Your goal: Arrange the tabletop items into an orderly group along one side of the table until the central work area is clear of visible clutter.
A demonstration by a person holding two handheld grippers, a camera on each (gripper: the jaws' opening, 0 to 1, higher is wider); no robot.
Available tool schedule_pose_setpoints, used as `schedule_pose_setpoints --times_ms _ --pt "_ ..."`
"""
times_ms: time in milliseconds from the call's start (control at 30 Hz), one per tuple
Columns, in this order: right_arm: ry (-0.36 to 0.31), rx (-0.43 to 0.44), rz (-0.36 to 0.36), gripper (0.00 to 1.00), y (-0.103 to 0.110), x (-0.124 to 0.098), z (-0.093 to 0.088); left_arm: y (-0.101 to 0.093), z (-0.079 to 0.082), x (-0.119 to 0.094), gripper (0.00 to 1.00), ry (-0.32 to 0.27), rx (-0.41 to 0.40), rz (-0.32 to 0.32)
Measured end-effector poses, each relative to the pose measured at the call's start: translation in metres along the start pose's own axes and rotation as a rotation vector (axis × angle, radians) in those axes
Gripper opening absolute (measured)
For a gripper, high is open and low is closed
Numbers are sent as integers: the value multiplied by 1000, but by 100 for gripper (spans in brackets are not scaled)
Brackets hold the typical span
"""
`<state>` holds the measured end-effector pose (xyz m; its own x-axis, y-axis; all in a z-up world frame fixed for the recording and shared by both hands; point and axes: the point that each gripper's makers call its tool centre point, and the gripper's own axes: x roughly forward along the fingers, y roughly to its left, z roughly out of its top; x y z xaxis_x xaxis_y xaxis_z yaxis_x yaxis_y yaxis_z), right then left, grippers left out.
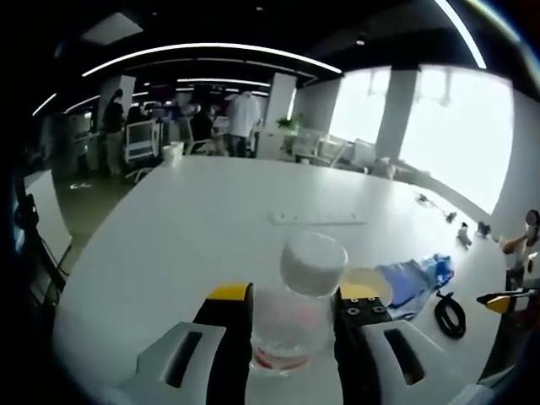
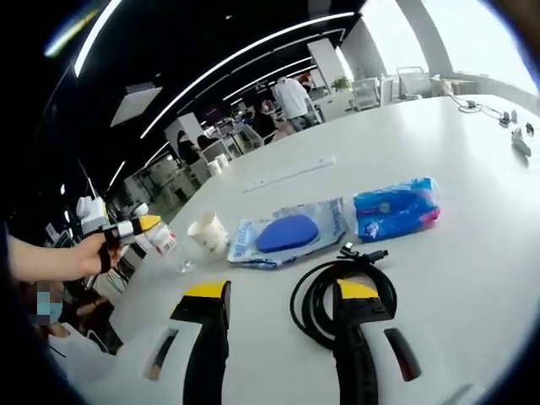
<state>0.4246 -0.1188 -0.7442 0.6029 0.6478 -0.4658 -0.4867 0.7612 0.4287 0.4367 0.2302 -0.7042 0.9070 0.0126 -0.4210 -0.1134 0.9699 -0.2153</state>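
A clear plastic bottle with a white cap and a red label stands tilted between the yellow-tipped jaws of my left gripper, which is shut on it. In the right gripper view, that same gripper is held by a hand at the far left, with the bottle in it above the table. My right gripper is open just over a coiled black cable, whose loop lies between and under its jaws. A paper cup, a clear bag with a blue pad and a blue packet lie beyond.
A long white strip lies farther out on the white table. In the left gripper view the cup, blue packet and cable sit at the right. Small items lie near the far edge. People and chairs stand beyond the table.
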Motion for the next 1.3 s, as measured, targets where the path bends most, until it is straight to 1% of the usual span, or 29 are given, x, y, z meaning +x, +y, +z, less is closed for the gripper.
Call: schedule_pose_setpoints --times_ms 133,233,367,567,667,767,867,1067,1167,1300 --pt "-6 7 -9 46 -5 -4 0 -1 7 7 33 -9 -11 1" --pt "-16 19 -22 46 -11 -9 2 -2 12 13 33 -16 -4 0" --pt "-27 24 -36 46 -18 -15 5 -3 17 20 33 -24 -26 5" --pt "-35 33 -53 46 -25 -20 5 -5 21 29 33 -26 -26 9" --pt "-34 39 -61 46 -28 -22 4 -6 22 32 33 -27 -43 17" --pt "-33 42 -64 46 -31 -23 2 -6 21 35 33 -20 -63 36" --pt "-31 47 -66 46 -32 -22 1 -8 20 36 33 -24 -79 45" --pt "-31 53 -63 45 -30 -21 1 -12 15 39 33 -4 -66 48" --pt "-29 51 -62 45 -31 -20 1 -10 13 39 33 -3 -77 63" --pt "-30 58 -69 45 -34 -21 1 -9 12 39 33 1 -76 65"
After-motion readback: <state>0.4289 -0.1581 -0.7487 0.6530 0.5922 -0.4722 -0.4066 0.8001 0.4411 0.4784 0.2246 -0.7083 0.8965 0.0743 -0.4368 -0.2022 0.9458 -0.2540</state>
